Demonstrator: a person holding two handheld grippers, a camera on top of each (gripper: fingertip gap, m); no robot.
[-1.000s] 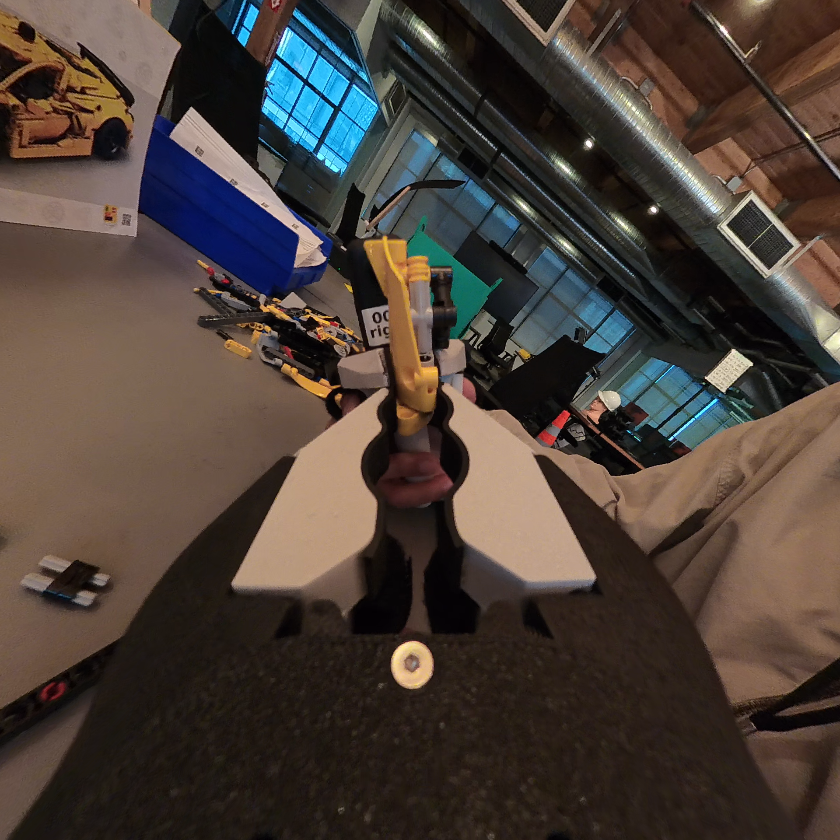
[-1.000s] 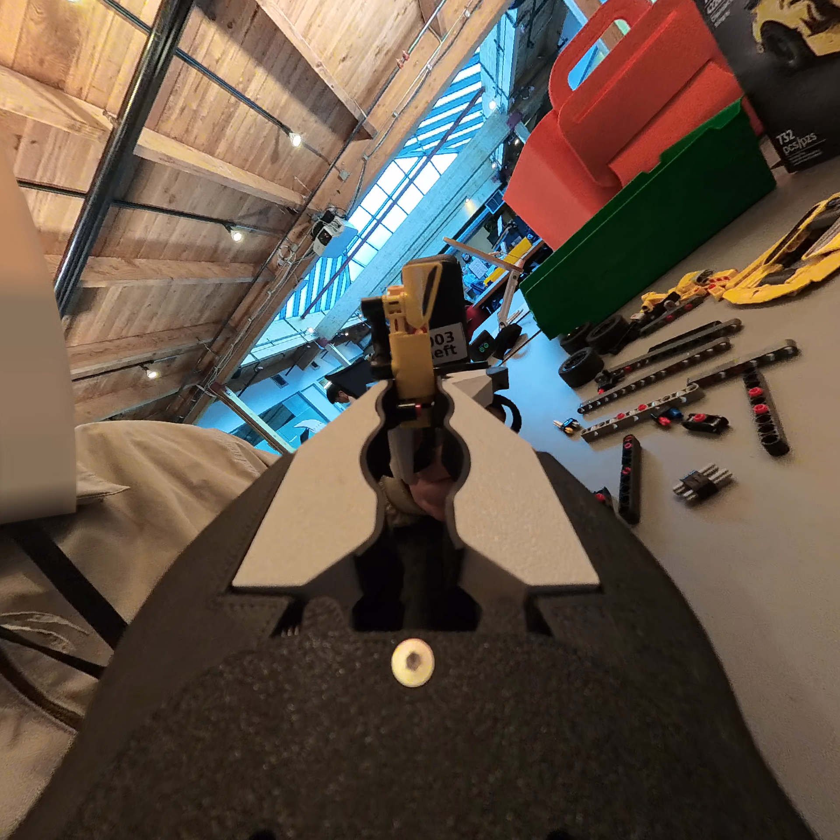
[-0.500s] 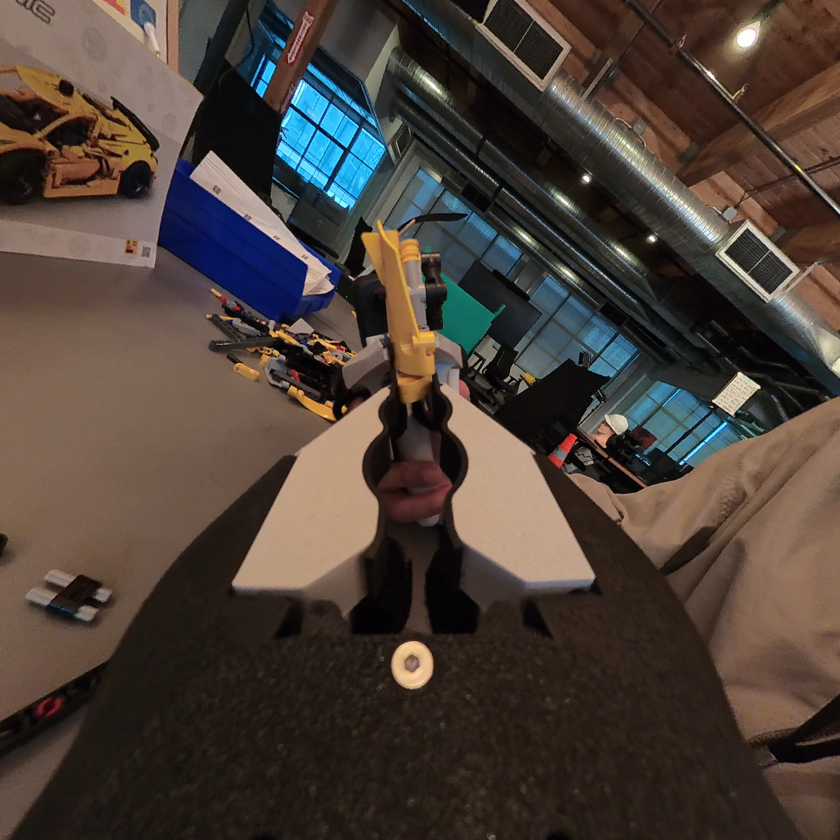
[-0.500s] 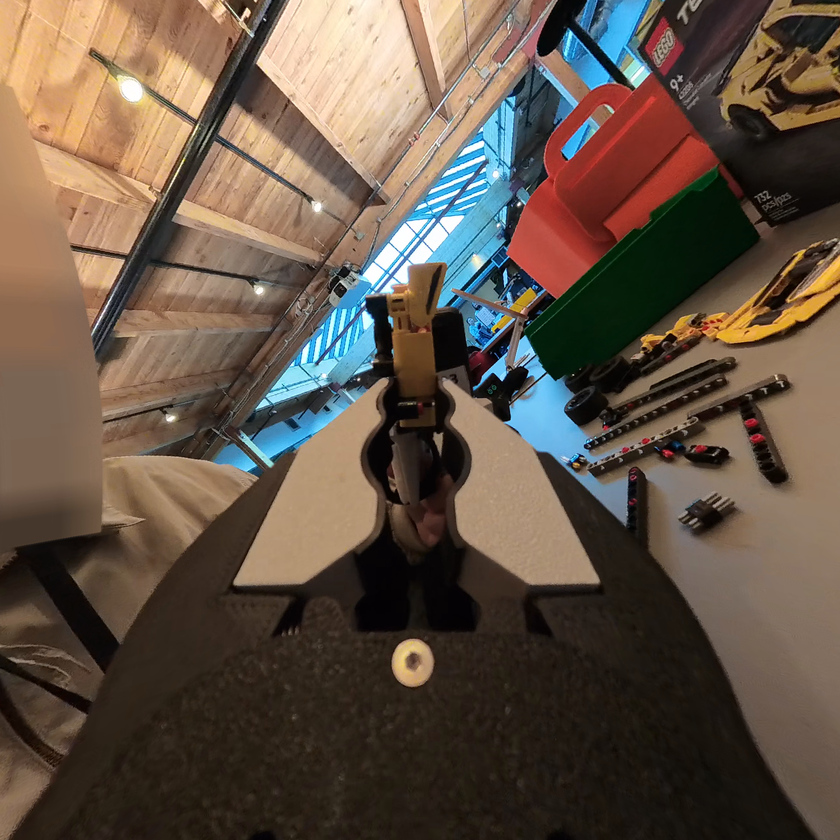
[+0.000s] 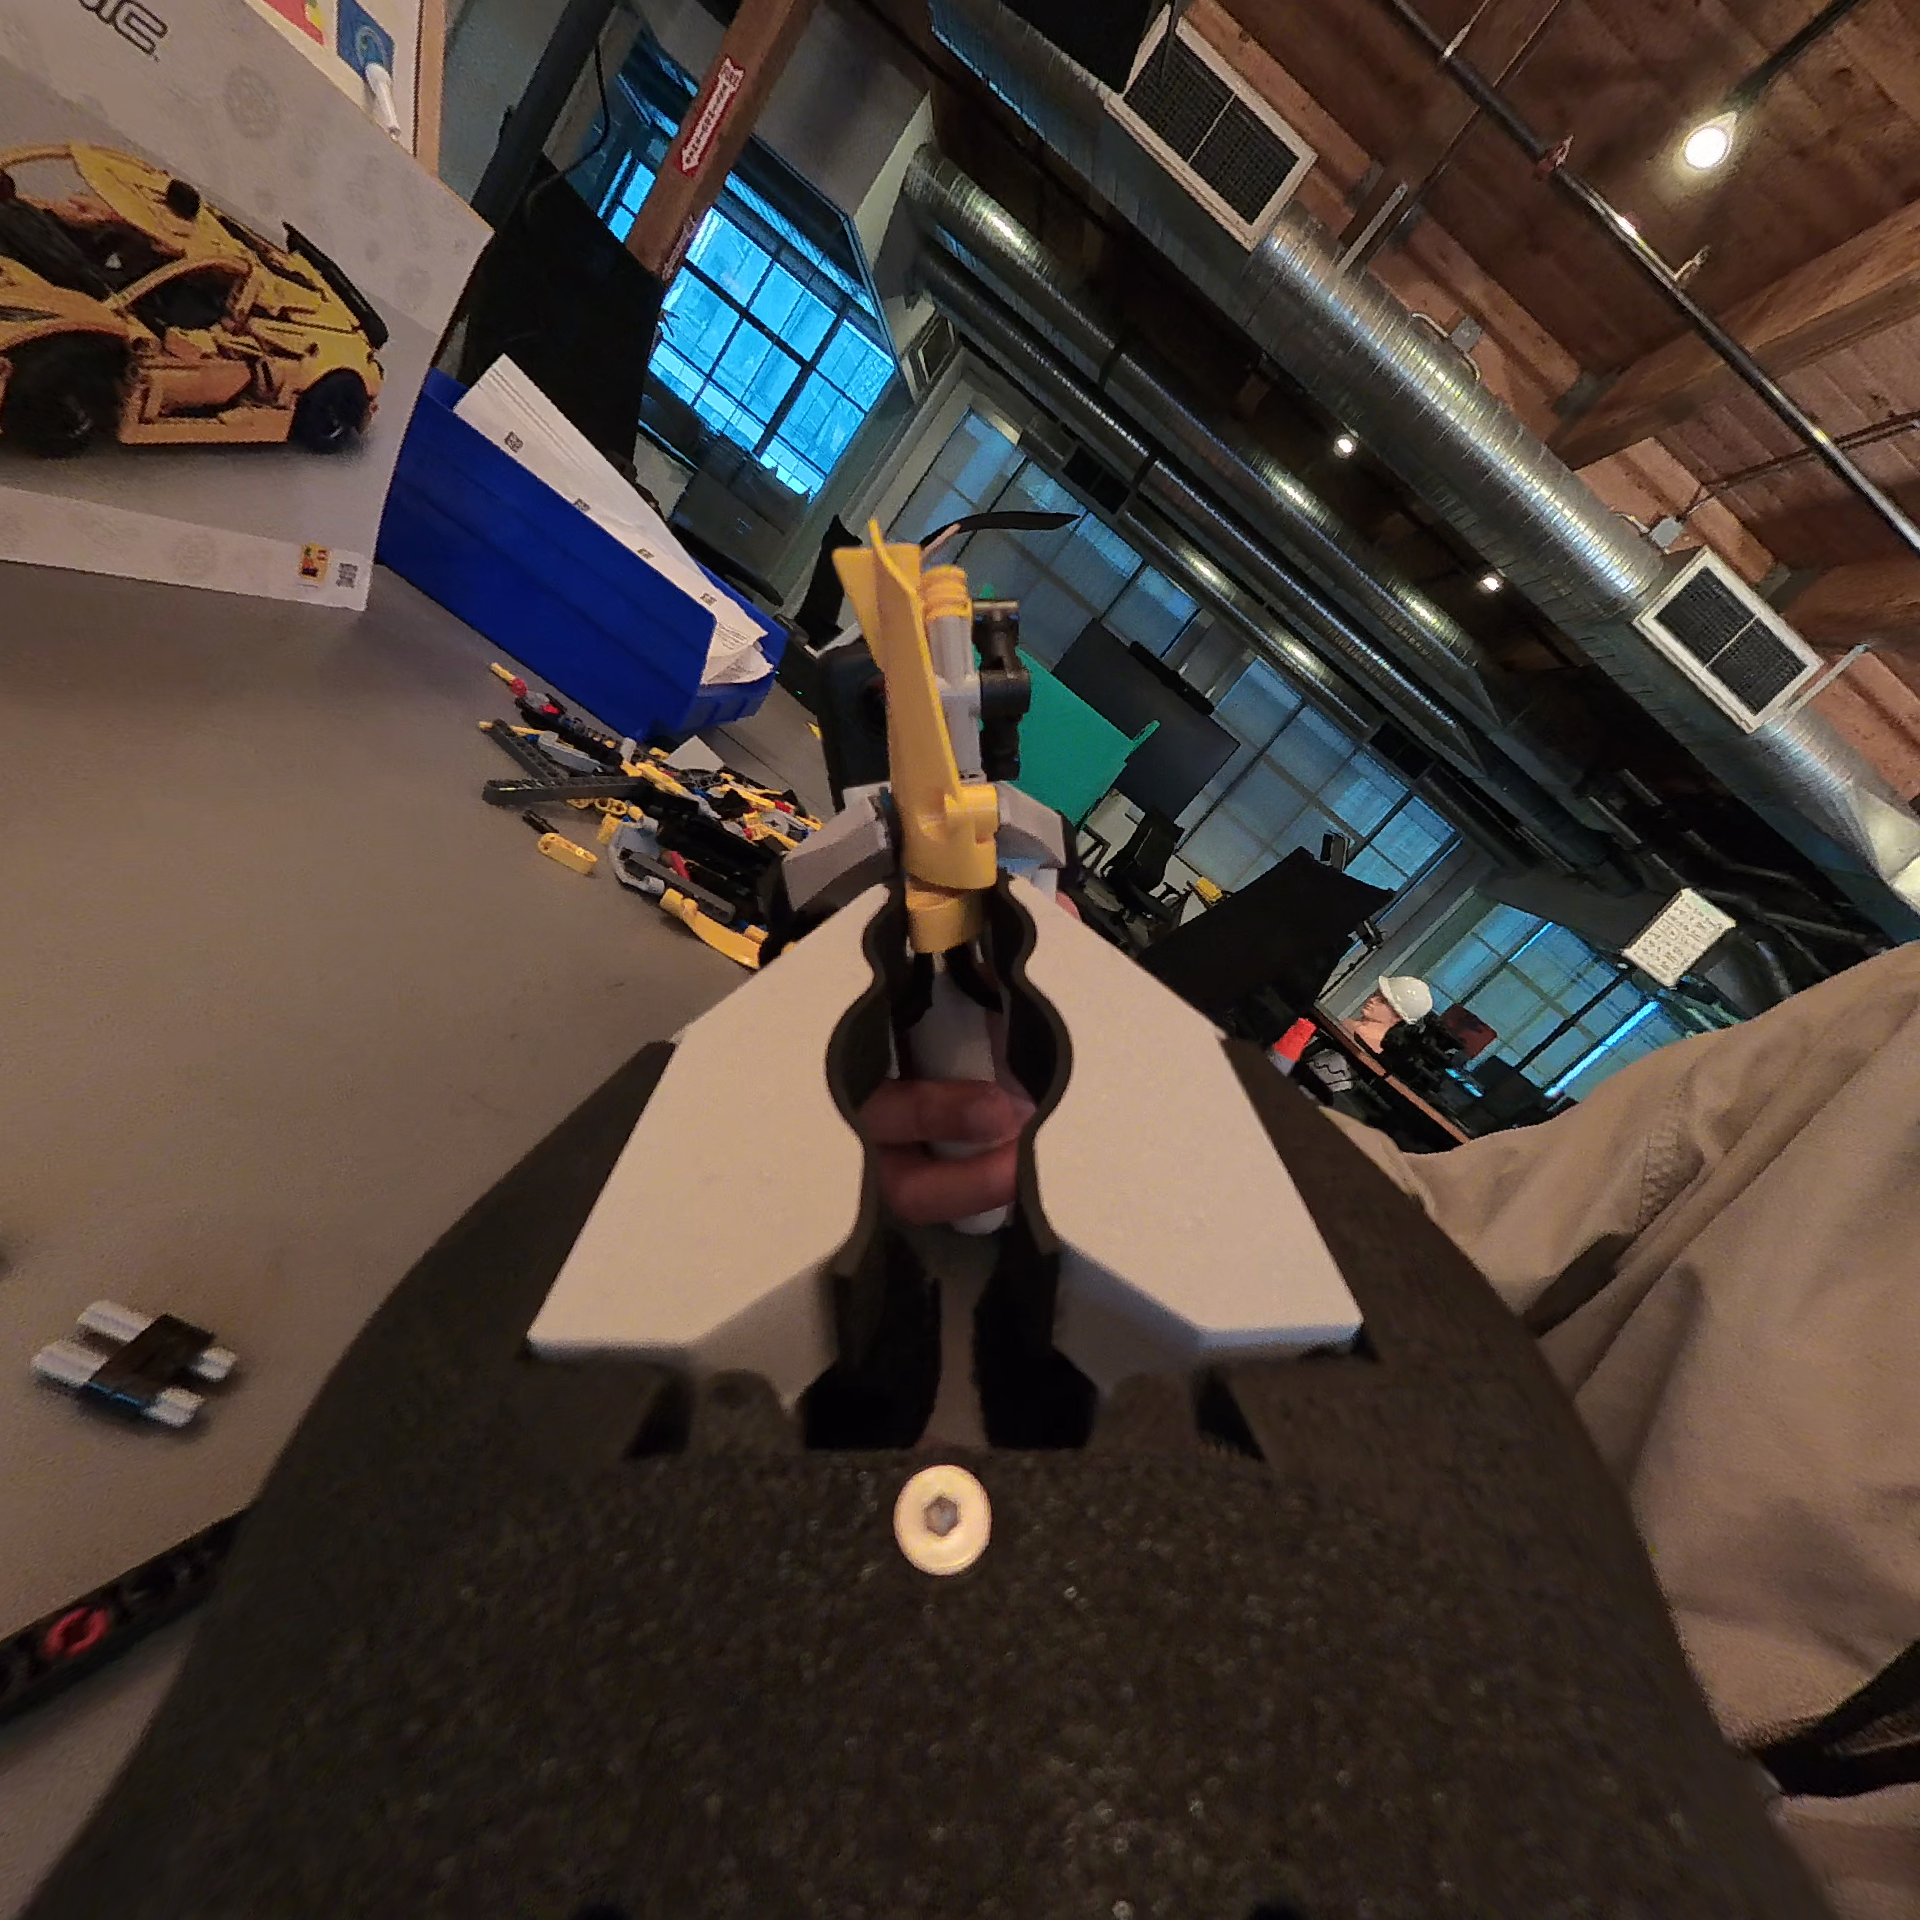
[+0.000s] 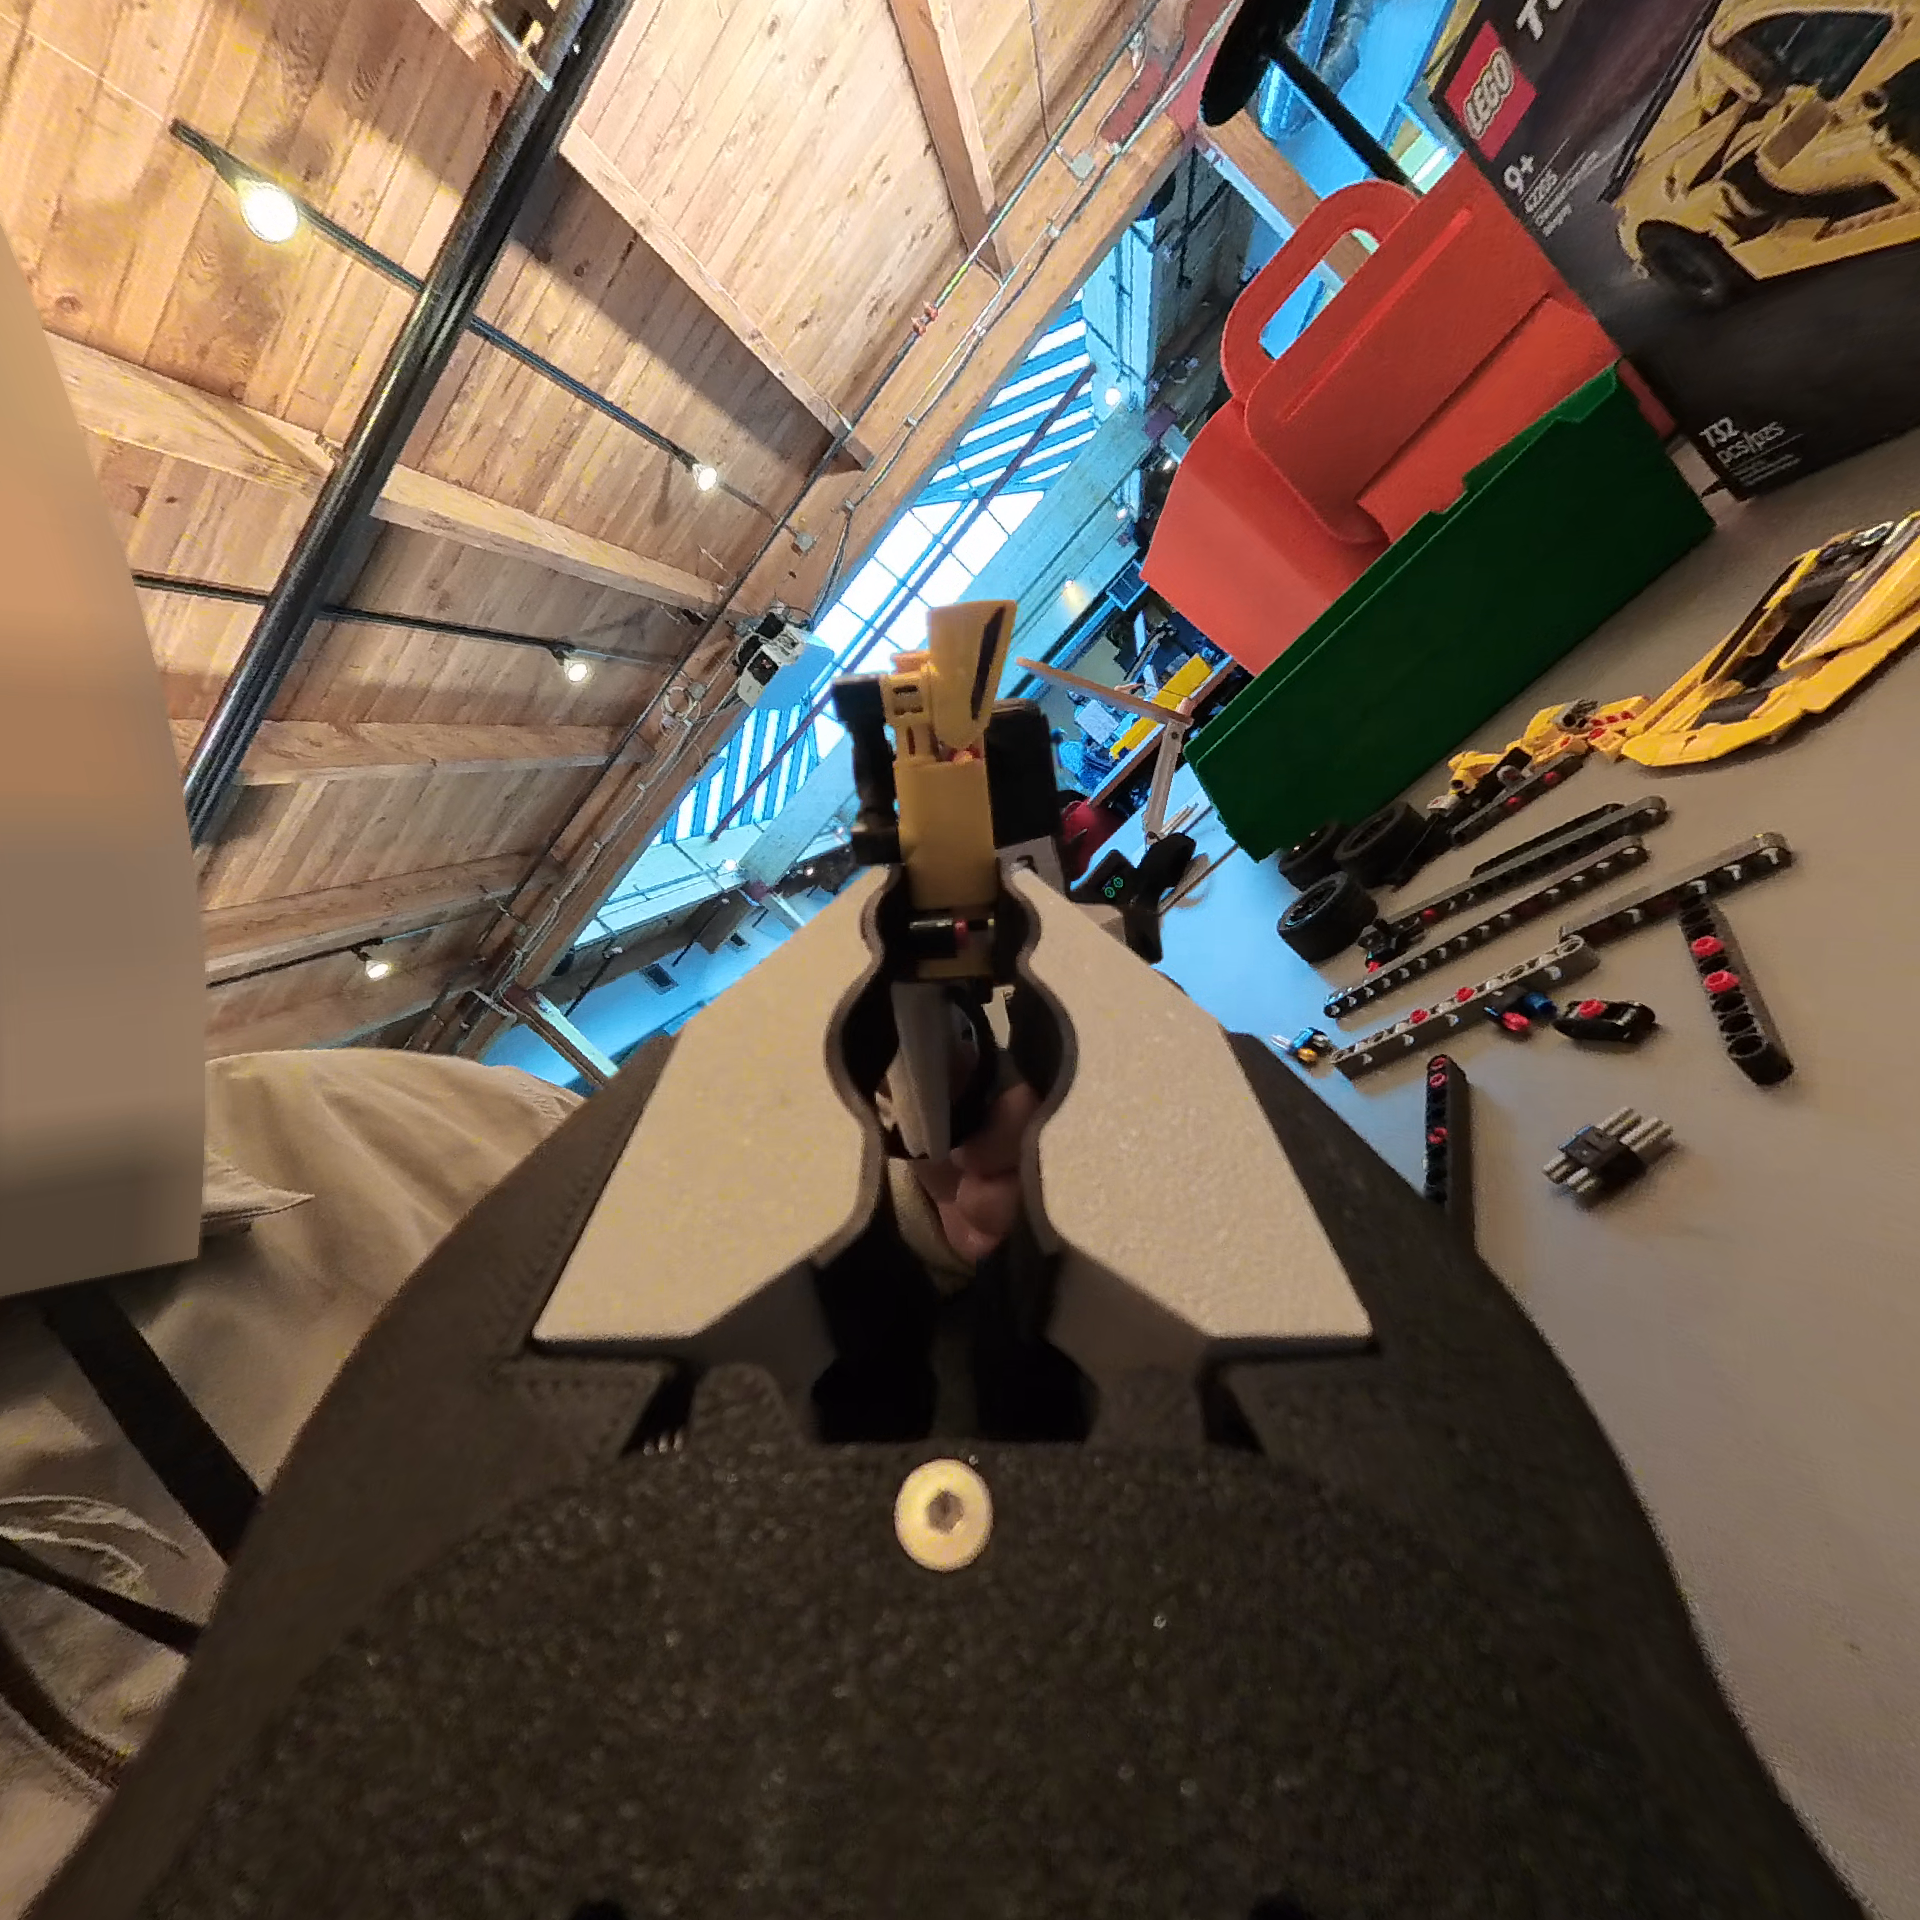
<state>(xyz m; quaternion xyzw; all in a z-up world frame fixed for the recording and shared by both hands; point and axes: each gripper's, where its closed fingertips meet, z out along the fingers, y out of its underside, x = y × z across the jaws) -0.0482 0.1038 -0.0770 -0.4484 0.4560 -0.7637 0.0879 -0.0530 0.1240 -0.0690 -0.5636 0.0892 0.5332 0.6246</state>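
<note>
Two grippers are in view, the left gripper [image 5: 940,914] and the right gripper [image 6: 951,914], with one yellow brick assembly [image 5: 935,758] between them.

On the worktop [image 6: 1662,1299], right side: three wheels [image 6: 1330,904], one cluster of long black beams [image 6: 1507,935], too overlapped to count surely, one short black beam [image 6: 1439,1132] nearer, one pin connector [image 6: 1605,1148], one yellow car shell [image 6: 1787,665], one green bin [image 6: 1455,634], one red bin [image 6: 1382,343], one box [image 6: 1714,208].

Left side: one blue bin [image 5: 551,582], one booklet [image 5: 187,343], one pile of loose bricks [image 5: 665,821], one pin connector [image 5: 130,1361], one black beam [image 5: 94,1631] at the near edge.
</note>
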